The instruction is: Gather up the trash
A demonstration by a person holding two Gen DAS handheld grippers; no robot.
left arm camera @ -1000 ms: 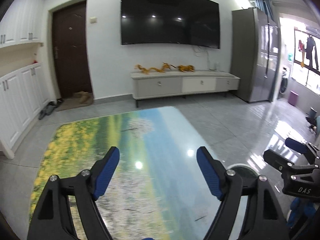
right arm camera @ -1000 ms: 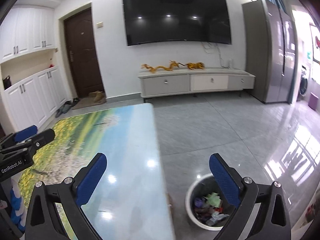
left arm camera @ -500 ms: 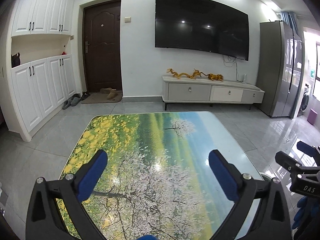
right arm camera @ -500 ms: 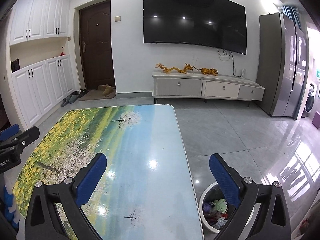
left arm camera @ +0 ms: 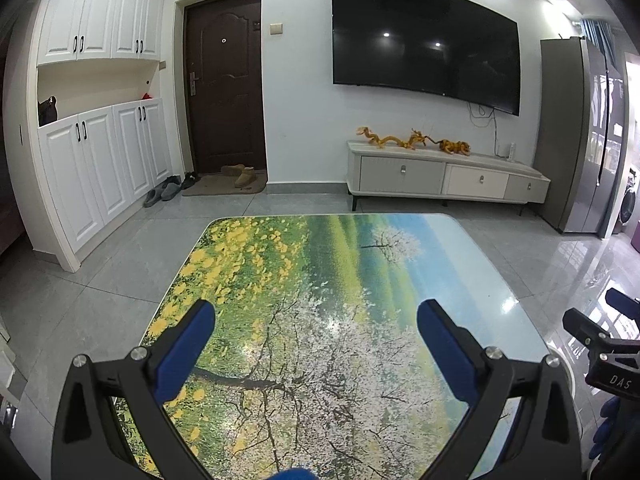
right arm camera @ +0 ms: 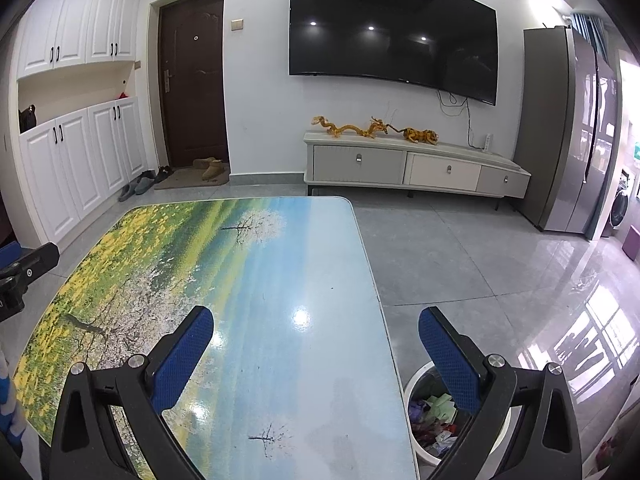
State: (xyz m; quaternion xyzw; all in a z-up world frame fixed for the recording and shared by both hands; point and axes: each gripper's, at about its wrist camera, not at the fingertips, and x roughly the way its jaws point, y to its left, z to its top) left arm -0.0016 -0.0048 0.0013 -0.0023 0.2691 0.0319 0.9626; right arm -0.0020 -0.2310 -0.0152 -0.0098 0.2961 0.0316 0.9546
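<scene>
My left gripper (left arm camera: 314,328) is open and empty above the table (left arm camera: 320,280), whose top carries a landscape print. My right gripper (right arm camera: 316,334) is open and empty above the table's right edge (right arm camera: 372,280). A white trash bin (right arm camera: 420,456) stands on the floor right of the table, under my right gripper's right finger, holding crumpled coloured trash (right arm camera: 434,416). I see no loose trash on the table top. The right gripper shows at the right edge of the left wrist view (left arm camera: 608,344); the left gripper shows at the left edge of the right wrist view (right arm camera: 24,272).
A low TV cabinet (left arm camera: 444,178) with golden dragon figures stands against the far wall under a wall TV (left arm camera: 424,40). White cupboards (left arm camera: 100,160) and a dark door (left arm camera: 224,92) are at left, a grey fridge (left arm camera: 580,132) at right. Shoes (left arm camera: 168,192) lie by the door.
Both grippers have swung left and pulled back; more of the table and the left cupboards now show. The left gripper's jaws opened wider. The bin sits lower right in the right wrist view.
</scene>
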